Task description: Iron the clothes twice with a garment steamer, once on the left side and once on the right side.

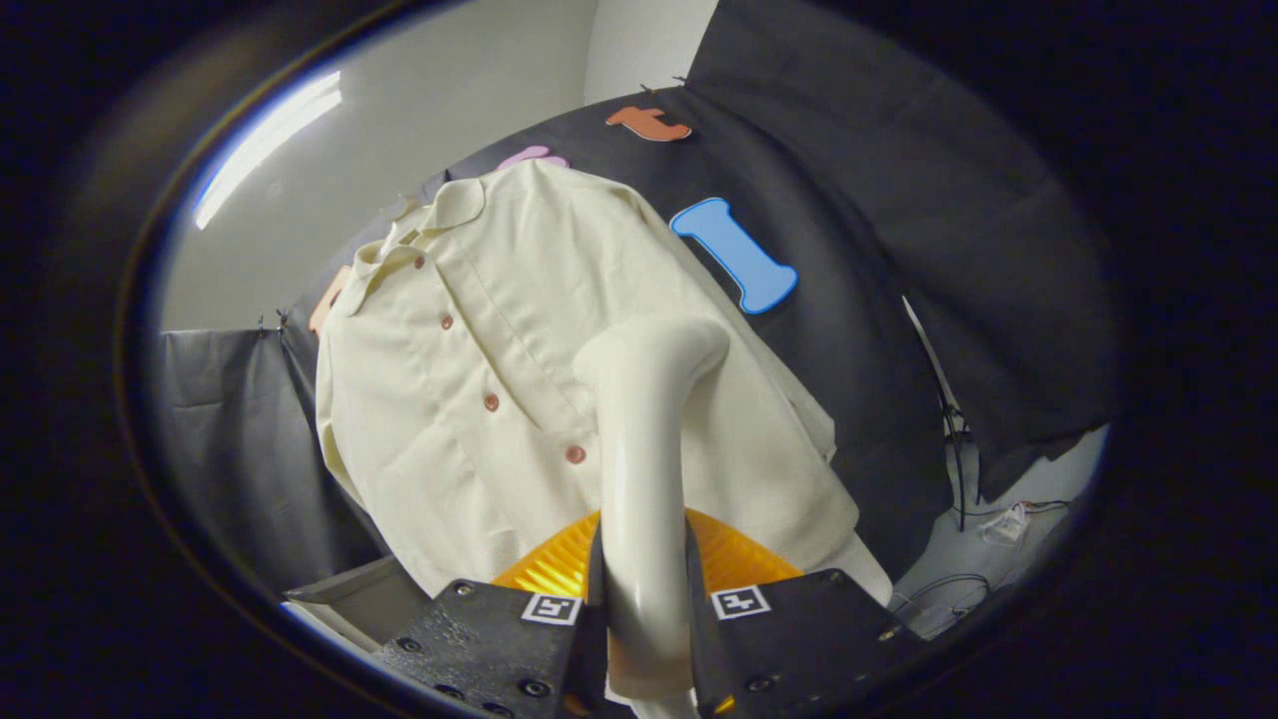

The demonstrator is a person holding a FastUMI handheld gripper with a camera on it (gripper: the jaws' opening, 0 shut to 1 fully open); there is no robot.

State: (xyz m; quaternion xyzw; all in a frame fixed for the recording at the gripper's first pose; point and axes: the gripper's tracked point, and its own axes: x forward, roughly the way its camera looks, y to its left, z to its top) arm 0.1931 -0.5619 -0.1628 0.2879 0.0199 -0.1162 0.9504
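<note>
The tongs (647, 609) pinch the steamer's white handle (639, 519), both fingers pressing its sides so it stays steady. Its head (664, 345) points at the hanging cream shirt (469, 399), apparently beside the button placket, ready for a pass.

My fingers (644, 609) are clamped on the steamer handle (644, 479), which blocks straight ahead. The shirt (469, 379) hangs just beyond it. There's open passage beside the shirt along the black cloth; cables (958, 469) hang further out.
</note>
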